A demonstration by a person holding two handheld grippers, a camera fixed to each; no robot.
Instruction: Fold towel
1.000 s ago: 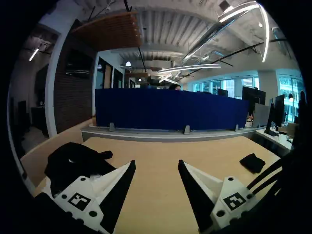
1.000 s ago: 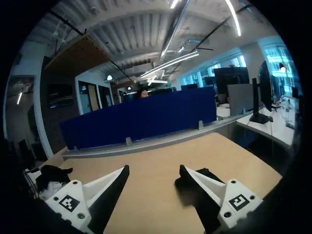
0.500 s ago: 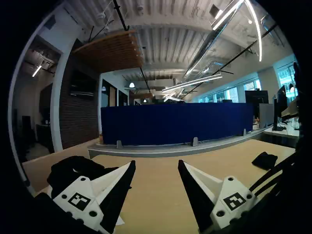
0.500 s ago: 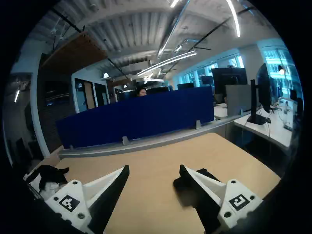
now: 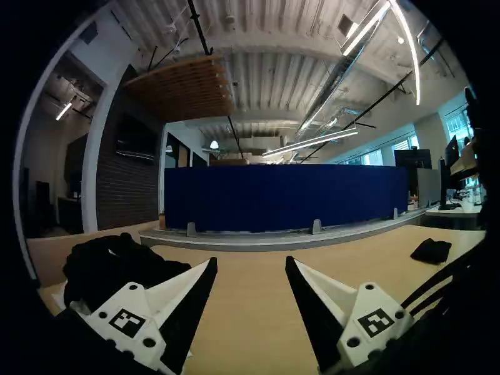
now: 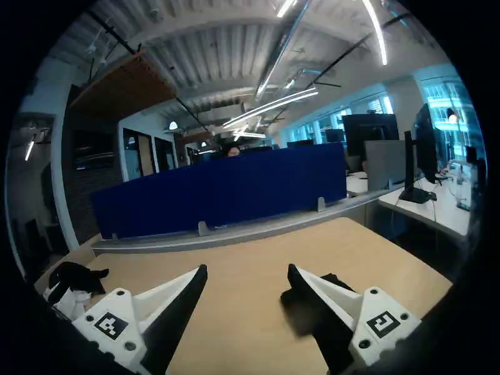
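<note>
We judge the crumpled black cloth towel (image 5: 103,265) soft and limp: pinch an edge. We find left claw (image 5: 250,261) and right claw (image 6: 247,269) spread, empty.

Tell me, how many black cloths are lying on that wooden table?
2. A big crumpled cloth lies at the left of the table; a small cloth lies near its right edge. Others may be hidden.
</note>
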